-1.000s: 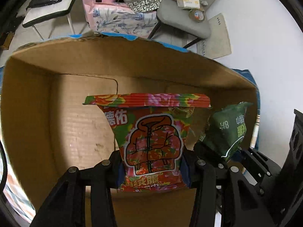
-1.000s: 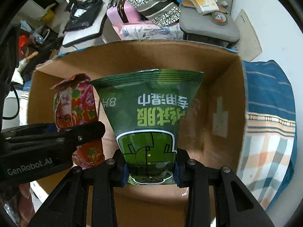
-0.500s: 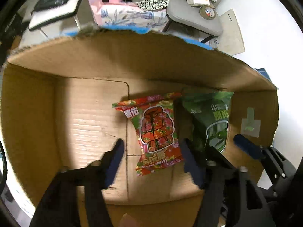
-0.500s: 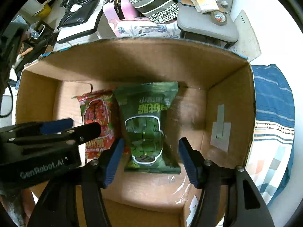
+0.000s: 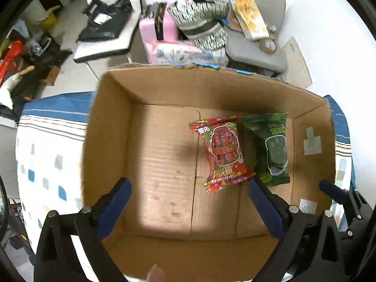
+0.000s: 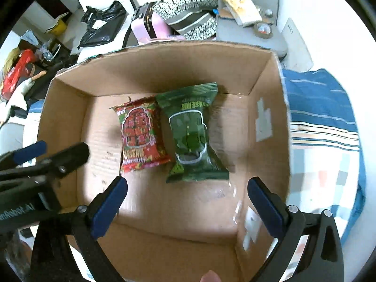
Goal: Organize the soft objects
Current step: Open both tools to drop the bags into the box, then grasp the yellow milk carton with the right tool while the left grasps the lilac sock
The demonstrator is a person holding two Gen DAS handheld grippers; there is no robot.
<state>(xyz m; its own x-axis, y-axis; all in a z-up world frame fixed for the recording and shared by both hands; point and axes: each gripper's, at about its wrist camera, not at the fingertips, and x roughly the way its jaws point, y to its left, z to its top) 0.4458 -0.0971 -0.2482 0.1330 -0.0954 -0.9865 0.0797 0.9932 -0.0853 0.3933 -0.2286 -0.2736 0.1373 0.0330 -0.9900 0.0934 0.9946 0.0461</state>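
A red packet (image 5: pixel 223 150) and a green packet (image 5: pixel 273 151) lie side by side on the floor of an open cardboard box (image 5: pixel 164 87). In the right wrist view the red packet (image 6: pixel 139 136) is left of the green packet (image 6: pixel 191 134) inside the box (image 6: pixel 164 68). My left gripper (image 5: pixel 189 205) is open and empty above the box's near side. My right gripper (image 6: pixel 186 203) is open and empty, also raised above the box. The left gripper's fingers (image 6: pixel 30 152) show at the left of the right wrist view.
The box rests on a blue, white and checked cloth (image 5: pixel 49 155), also seen at the right (image 6: pixel 324 122). Beyond it stand a grey chair with items (image 5: pixel 256 37), a pink case (image 5: pixel 155 30), a striped bag (image 5: pixel 202 30) and a white chair with a black bag (image 5: pixel 105 23).
Both grippers held the packets upright in the box, then opened and let them go. The packets now lie flat and both grippers have pulled up and back.
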